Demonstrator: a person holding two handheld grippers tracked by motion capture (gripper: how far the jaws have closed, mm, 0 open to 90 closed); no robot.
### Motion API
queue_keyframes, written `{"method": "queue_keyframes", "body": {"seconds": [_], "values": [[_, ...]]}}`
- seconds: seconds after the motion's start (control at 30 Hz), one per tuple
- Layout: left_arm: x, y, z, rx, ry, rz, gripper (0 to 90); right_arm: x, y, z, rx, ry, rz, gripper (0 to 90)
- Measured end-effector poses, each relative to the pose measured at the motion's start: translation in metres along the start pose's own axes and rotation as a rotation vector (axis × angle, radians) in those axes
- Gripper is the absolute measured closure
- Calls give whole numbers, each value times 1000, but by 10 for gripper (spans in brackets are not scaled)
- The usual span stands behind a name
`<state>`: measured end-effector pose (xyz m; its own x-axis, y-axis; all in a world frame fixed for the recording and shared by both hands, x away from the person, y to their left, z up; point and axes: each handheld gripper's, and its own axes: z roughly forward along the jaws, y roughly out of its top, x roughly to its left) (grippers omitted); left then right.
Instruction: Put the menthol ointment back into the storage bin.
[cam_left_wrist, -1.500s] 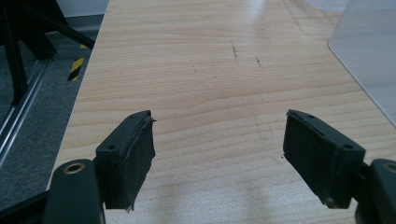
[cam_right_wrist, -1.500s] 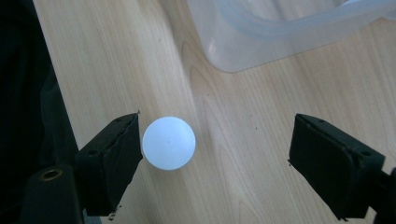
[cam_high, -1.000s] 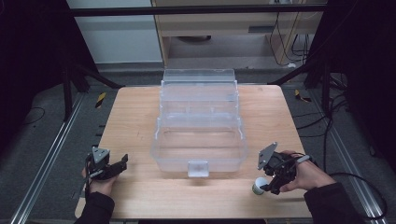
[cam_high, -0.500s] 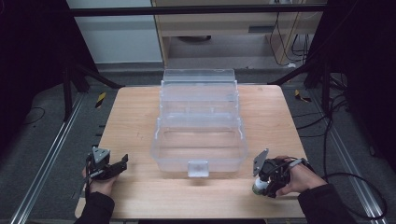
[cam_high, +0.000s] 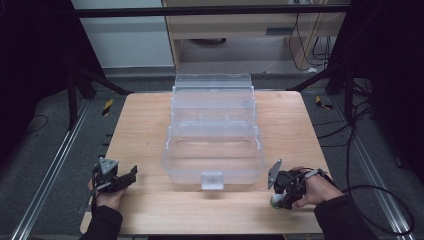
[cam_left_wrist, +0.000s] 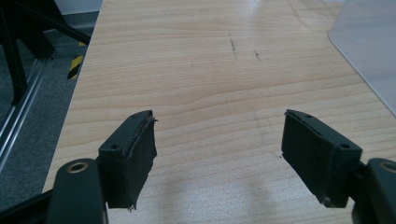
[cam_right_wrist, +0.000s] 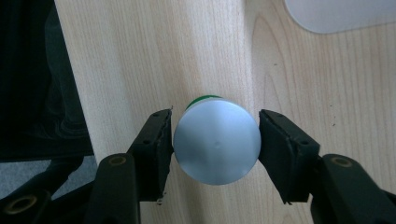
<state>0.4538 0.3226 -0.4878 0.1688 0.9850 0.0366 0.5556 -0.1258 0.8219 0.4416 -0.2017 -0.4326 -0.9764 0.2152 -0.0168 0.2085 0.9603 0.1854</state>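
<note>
Wooden bench (cam_high: 145, 130) with a clear plastic tiered organizer box (cam_high: 213, 135) at centre, opened out in steps toward 12 o'clock, its latch tab (cam_high: 212, 180) facing 6 o'clock.

Left tool (cam_high: 126, 178) sits near the 7 o'clock corner of the bench, held by the left hand (cam_high: 107, 196). In the left gripper view the left tool (cam_left_wrist: 218, 161) has its jaws spread wide, released, bare wood between them; a corner of the clear box (cam_left_wrist: 369, 46) shows at 2 o'clock, well apart from the jaws.

Right tool (cam_high: 276, 199) is at about 5 o'clock on the bench, just beside the box's front right corner, held by the right hand (cam_high: 320, 189), pointing down at the bench. In the right gripper view the right tool (cam_right_wrist: 215, 145) has a small round can (cam_right_wrist: 217, 146) between its jaws: silver flat top, green edge showing behind it at 12 o'clock. Both pads (cam_right_wrist: 161, 144) look pressed against the can's sides, so grasping the can. The can (cam_high: 275, 200) shows in the high view as a pale round shape under the tool; can't tell whether it touches the wood. Box corner (cam_right_wrist: 341, 14) at 1 o'clock.
</note>
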Motion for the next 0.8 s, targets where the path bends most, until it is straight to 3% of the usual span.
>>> {"method": "queue_keyframes", "body": {"seconds": [0.5,0.8], "values": [[-1,0,0,5,3,7,256,-3,3,0,40,18,16,503],[-1,0,1,14,4,10,256,-8,2,-25,1,3,75,504]]}}
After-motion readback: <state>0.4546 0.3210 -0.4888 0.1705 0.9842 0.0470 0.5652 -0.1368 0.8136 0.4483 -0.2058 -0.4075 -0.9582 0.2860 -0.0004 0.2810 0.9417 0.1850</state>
